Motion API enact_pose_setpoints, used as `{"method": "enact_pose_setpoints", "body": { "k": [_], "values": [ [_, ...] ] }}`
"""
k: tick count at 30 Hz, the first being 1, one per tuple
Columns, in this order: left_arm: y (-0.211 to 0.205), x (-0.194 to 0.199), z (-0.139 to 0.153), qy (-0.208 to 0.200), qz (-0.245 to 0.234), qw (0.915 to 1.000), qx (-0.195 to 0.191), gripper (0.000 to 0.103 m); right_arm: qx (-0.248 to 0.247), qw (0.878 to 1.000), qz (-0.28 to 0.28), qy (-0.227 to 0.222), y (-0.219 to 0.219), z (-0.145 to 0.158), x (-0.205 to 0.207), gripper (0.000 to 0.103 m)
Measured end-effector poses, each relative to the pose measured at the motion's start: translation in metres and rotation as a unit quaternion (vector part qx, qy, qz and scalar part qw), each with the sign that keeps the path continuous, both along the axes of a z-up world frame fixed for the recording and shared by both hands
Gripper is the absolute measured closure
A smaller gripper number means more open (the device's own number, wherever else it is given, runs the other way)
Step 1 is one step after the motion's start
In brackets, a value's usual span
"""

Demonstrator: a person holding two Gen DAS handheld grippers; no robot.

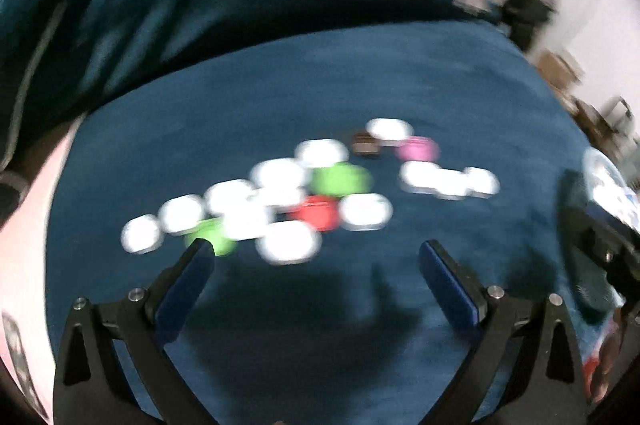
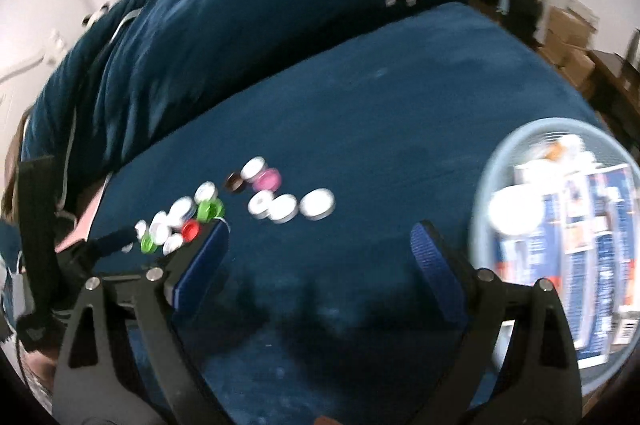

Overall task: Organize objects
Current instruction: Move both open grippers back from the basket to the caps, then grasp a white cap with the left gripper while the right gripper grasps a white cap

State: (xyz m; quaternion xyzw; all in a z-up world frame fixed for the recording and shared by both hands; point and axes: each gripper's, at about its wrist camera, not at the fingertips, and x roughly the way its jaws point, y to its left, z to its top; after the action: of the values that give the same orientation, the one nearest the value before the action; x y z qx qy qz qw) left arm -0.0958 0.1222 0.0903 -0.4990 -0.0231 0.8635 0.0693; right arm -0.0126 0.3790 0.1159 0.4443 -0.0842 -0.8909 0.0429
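Both tongs stand wide and hold nothing: the left tongs (image 1: 316,253) hover just short of a scatter of bottle caps (image 1: 280,201) on the blue bed (image 1: 400,85), and the right tongs (image 2: 320,237) hang over bare cover between the caps and a pale blue basket (image 2: 484,185) of boxes. The step looks like an approach, with no cap yet picked. Next comes singling out one cap; they lie touching, so neighbours may shift. A heaped blue duvet (image 2: 200,45) lies behind, well clear.
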Motion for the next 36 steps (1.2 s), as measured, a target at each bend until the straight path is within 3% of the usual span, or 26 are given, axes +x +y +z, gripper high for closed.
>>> {"method": "enact_pose_setpoints", "body": {
  "k": [7, 13, 16, 19, 20, 24, 26, 28, 33, 36],
  "values": [
    [-0.100, -0.002, -0.033, -0.021, 0.124, 0.9919, 0.017, 0.002, 0.020, 0.994, 0.092, -0.054, -0.068, -0.054, -0.030, 0.011],
    [-0.125, -0.009, -0.054, -0.040, 0.155, 0.9870, 0.019, 0.005, 0.047, 0.988, 0.125, -0.082, -0.104, -0.085, -0.057, 0.017],
    [-0.126, -0.016, -0.061, -0.045, 0.153, 0.9871, 0.014, 0.006, 0.061, 0.985, 0.133, -0.094, -0.113, -0.097, -0.067, 0.032],
    [-0.124, -0.023, -0.063, -0.043, 0.144, 0.9885, 0.008, 0.009, 0.076, 0.981, 0.153, -0.089, -0.116, -0.099, -0.067, 0.070],
    [-0.123, -0.026, -0.064, -0.043, 0.141, 0.9891, 0.007, 0.012, 0.072, 0.981, 0.157, -0.089, -0.114, -0.098, -0.065, 0.076],
    [-0.121, -0.041, -0.071, -0.047, 0.117, 0.9920, -0.006, 0.026, 0.036, 0.985, 0.148, -0.087, -0.098, -0.092, -0.052, 0.076],
    [-0.123, -0.045, -0.074, -0.052, 0.107, 0.9929, -0.012, 0.064, 0.030, 0.985, 0.145, -0.086, -0.091, -0.091, -0.044, 0.076],
    [-0.122, -0.043, -0.071, -0.050, 0.104, 0.9932, -0.014, 0.073, 0.028, 0.986, 0.143, -0.085, -0.084, -0.089, -0.036, 0.076],
    [-0.115, -0.027, -0.055, -0.051, 0.106, 0.9930, 0.017, 0.073, 0.017, 0.988, 0.130, -0.076, -0.071, -0.079, -0.030, 0.076],
    [-0.098, -0.017, -0.037, -0.040, 0.076, 0.9957, 0.035, 0.073, 0.006, 0.991, 0.121, -0.062, -0.069, -0.066, -0.024, 0.076]
  ]
}}
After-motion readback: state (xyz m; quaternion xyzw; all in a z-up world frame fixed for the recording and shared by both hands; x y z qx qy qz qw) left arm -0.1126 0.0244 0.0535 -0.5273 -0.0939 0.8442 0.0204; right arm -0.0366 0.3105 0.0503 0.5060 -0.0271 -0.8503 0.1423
